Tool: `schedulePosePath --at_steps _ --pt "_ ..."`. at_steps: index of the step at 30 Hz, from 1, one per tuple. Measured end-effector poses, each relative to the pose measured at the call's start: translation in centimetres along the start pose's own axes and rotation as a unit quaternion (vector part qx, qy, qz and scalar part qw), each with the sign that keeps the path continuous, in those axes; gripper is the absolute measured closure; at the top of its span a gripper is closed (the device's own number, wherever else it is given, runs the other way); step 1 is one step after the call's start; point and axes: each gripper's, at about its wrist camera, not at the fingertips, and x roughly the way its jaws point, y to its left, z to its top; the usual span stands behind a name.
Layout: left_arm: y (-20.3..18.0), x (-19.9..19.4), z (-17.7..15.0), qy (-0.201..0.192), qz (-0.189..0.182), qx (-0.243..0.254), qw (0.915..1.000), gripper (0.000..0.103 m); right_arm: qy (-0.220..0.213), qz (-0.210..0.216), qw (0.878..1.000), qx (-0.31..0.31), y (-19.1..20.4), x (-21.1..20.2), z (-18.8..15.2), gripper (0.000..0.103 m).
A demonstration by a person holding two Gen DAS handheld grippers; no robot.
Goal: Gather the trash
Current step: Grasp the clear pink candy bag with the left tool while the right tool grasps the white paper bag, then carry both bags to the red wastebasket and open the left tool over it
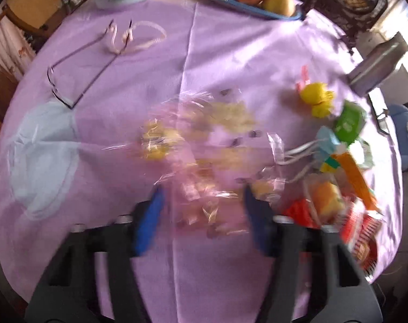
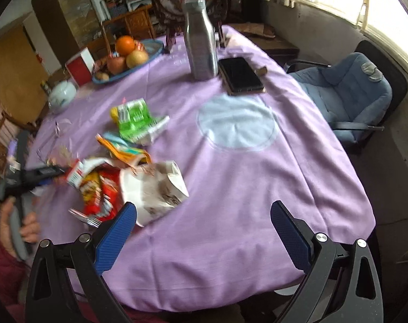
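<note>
Green wrapper: label print too blurred.

Your left wrist view looks steeply down, close over the table ahead of its jaws. Your right wrist view looks obliquely across it. Both share the wrapper pile.

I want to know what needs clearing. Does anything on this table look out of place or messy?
Yes. Torn, crumpled wrappers lie strewn on the purple tablecloth: a green packet, a red snack bag, a ripped white paper bag, and clear cellophane by the left gripper.
</note>
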Motion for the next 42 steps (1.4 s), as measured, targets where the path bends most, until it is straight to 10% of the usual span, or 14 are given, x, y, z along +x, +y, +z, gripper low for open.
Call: schedulePosePath --at_steps 14,20,23,25,42 --pt "1.7 -8.8 -4.0 -0.055 -0.002 -0.018 0.9983 0.056 0.057 0.103 0.993 -0.008 2.6 8.2 2.1 0.007" --pt "3.0 -8.5 -5.1 -0.038 0.012 -0.050 0.9979 0.038 0.102 0.147 0.984 0.005 2.3 11.6 1.5 0.008" --pt "3.3 -7.7 -5.0 -0.027 0.018 -0.057 0.9978 0.028 0.099 0.188 0.977 0.029 2.0 11.7 1.3 0.031" --pt "3.3 -6.9 -4.7 -0.016 0.015 -0.058 0.9981 0.025 0.074 0.177 0.981 0.022 1.9 10.7 1.5 0.066" --pt "0.8 4.4 3.4 0.037 0.025 -0.026 0.9987 0.013 -0.023 0.077 0.996 0.023 -2.9 -0.4 0.3 0.066"
